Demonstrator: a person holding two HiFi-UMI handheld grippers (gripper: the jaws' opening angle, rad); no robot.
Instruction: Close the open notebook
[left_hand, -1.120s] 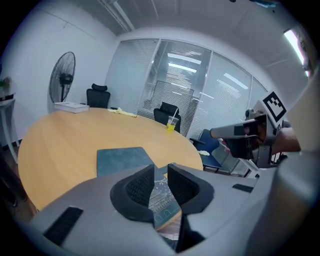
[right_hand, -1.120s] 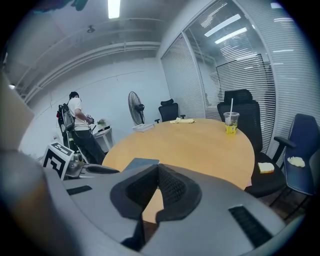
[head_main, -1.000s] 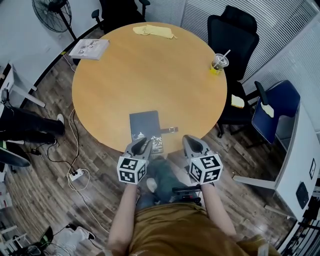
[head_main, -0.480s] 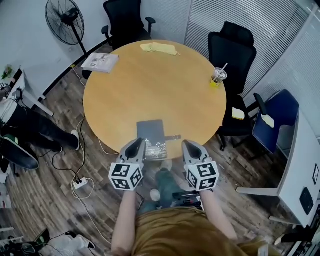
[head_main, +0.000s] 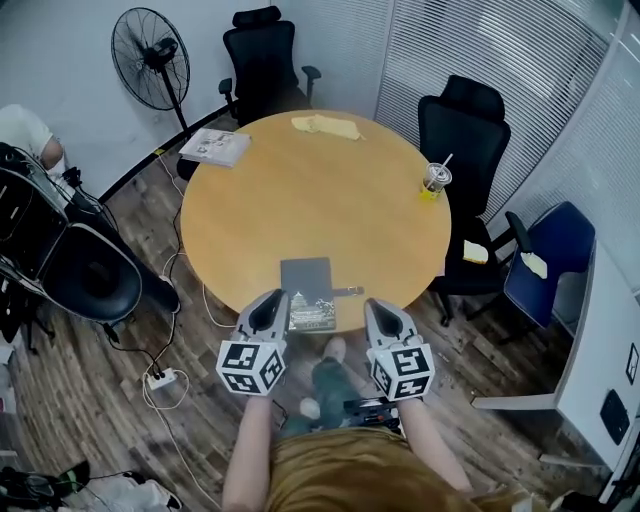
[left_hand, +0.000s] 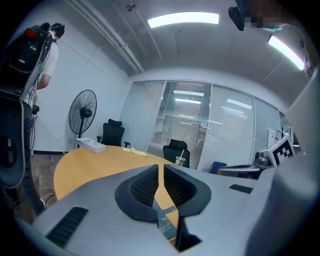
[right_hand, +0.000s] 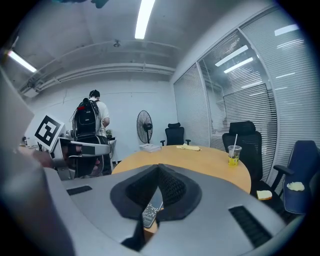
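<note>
The dark notebook (head_main: 307, 288) lies closed near the front edge of the round wooden table (head_main: 300, 200), its strap (head_main: 346, 291) sticking out to the right. My left gripper (head_main: 271, 302) hovers just in front of the notebook's near left corner. Its jaws are closing to a thin slit with nothing between them, as the left gripper view (left_hand: 161, 168) shows. My right gripper (head_main: 379, 307) hangs off the table's edge to the right of the notebook. It is shut and empty (right_hand: 159, 168). Part of the notebook (right_hand: 149, 213) shows below its jaws.
On the table stand a drink cup with a straw (head_main: 434, 180) at the right, a yellow cloth (head_main: 325, 125) at the far edge and a stack of books (head_main: 215, 146) at the far left. Black chairs (head_main: 462, 120), a blue chair (head_main: 550, 250) and a fan (head_main: 150, 60) ring the table.
Both grippers have lifted and drawn back from the table's edge; the left one no longer overlaps the notebook. The head view has risen and shows more of the room.
</note>
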